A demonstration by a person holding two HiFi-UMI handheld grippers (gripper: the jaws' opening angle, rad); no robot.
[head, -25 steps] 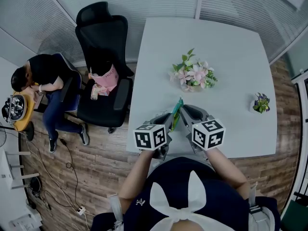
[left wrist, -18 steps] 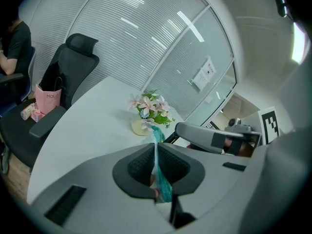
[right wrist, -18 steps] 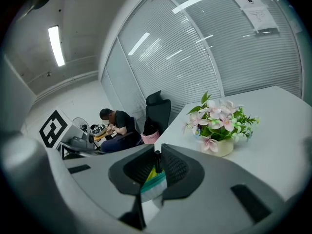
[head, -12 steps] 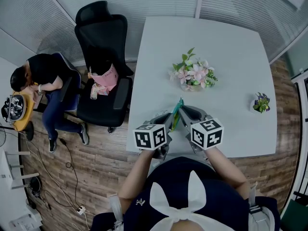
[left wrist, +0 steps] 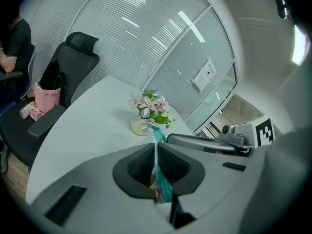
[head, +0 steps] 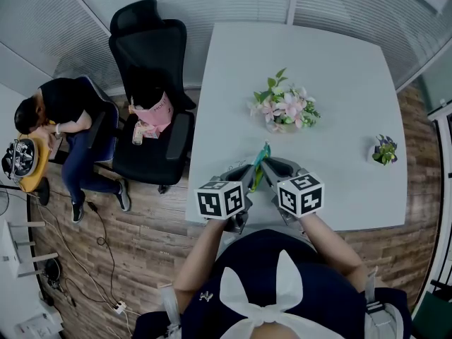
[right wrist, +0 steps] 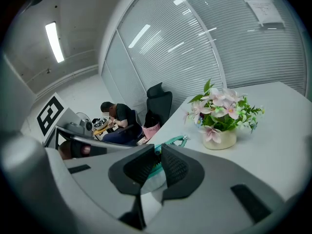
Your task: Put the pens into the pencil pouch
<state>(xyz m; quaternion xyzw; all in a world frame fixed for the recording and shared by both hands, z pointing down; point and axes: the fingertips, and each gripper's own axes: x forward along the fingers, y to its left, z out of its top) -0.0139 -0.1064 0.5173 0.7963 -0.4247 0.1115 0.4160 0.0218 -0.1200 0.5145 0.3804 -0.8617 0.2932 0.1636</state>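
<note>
A teal mesh pencil pouch [head: 260,165] hangs edge-up between my two grippers, just above the white table [head: 332,62] near its front edge. My left gripper [head: 247,175] is shut on the pouch's left side; in the left gripper view the pouch [left wrist: 163,186] is pinched between the pads of that gripper [left wrist: 156,152]. My right gripper [head: 272,169] is shut on the other side, and in the right gripper view the pouch [right wrist: 173,141] sticks out past the jaws of this gripper [right wrist: 157,156]. No pens show in any view.
A vase of pink flowers [head: 282,109] stands mid-table beyond the pouch. A small potted plant [head: 383,151] sits at the right edge. A black office chair [head: 152,83] with a pink bag [head: 152,117] stands left of the table, and a person [head: 63,111] sits further left.
My right gripper has sunk a little toward the table, still gripping the pouch. The left gripper has stayed in place.
</note>
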